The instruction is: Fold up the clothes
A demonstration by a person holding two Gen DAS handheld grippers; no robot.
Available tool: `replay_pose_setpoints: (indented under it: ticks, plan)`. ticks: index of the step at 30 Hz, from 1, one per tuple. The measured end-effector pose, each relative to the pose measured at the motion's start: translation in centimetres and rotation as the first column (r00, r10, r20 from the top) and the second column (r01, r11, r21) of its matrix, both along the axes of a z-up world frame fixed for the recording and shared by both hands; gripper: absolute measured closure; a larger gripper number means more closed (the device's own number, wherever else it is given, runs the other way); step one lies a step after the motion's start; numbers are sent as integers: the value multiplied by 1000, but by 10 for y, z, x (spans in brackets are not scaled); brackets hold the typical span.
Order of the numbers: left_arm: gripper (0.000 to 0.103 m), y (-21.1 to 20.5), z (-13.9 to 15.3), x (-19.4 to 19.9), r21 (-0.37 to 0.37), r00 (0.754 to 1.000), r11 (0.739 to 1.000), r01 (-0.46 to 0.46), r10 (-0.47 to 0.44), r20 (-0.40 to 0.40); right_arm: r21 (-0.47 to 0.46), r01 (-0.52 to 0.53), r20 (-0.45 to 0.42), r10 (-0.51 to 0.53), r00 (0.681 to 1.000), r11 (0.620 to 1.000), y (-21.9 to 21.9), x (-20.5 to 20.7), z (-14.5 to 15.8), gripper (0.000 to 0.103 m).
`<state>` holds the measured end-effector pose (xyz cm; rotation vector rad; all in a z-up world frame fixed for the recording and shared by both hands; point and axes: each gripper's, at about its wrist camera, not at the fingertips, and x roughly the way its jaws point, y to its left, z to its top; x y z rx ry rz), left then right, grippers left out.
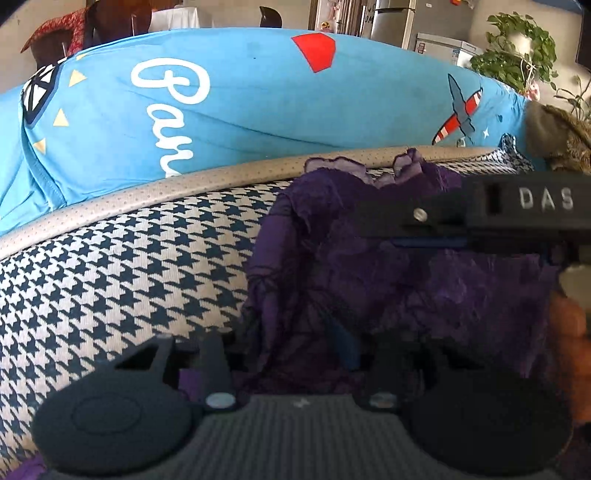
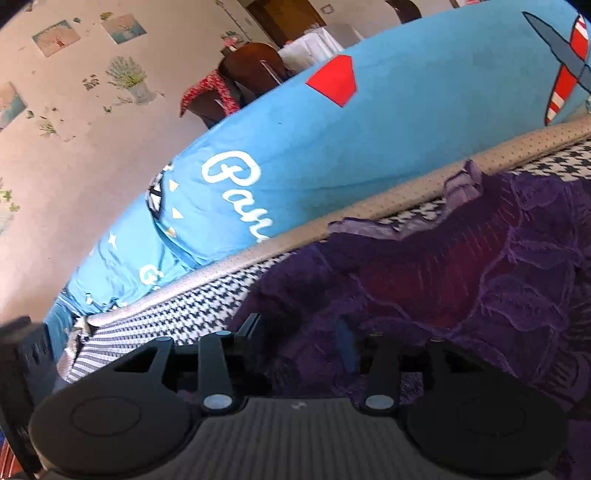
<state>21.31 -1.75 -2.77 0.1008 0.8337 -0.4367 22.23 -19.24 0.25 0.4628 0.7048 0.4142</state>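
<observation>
A purple cloth (image 1: 388, 280) with lacy, wavy edges lies bunched up on a seat with a black-and-white check pattern (image 1: 129, 266). It is soft and full of folds, and thin at the top edge. In the right wrist view the purple cloth (image 2: 461, 258) looks a bit red in the middle. Its top edge touches the seat's grey dotted rim (image 1: 184, 184).

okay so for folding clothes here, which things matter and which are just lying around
Part of the job: purple lace garment, left gripper, right gripper.

Just lying about: blue cushion, houndstooth seat, potted plant, fridge.
</observation>
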Motion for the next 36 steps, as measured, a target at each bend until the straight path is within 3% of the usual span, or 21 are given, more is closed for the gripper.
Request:
replay_pose_setpoints:
  ticks: [4,10,19,23,24,28,32,36]
  plan:
    - [58,-3,2,-7,3,1000,1000,14,-14,7,7,-32,8,32,999,999,6,2,0,54]
    - [53,-21,2,-28,92,992,989,113,-117,40,38,-68,5,68,998,997,12,4,-3,52]
    - [47,-33,1,-48,151,980,971,188,-196,41,-26,-50,-26,50,998,998,18,7,-9,49]
    - [45,-30,5,-46,116,980,974,194,-198,30,-78,-14,-57,10,998,997,15,9,-17,49]
    - [44,-28,6,-45,105,980,976,192,-195,27,-78,-6,-63,1,998,997,13,9,-19,53]
    - [41,-22,13,-42,71,983,981,179,-181,31,-56,12,-76,-16,997,998,5,11,-24,87]
    - [33,-17,19,-39,86,988,987,138,-144,64,-23,1,-49,-2,999,1000,2,10,-23,93]
    - [23,-11,24,-27,84,993,995,60,-68,100,70,-30,9,30,1000,997,-1,12,-13,93]
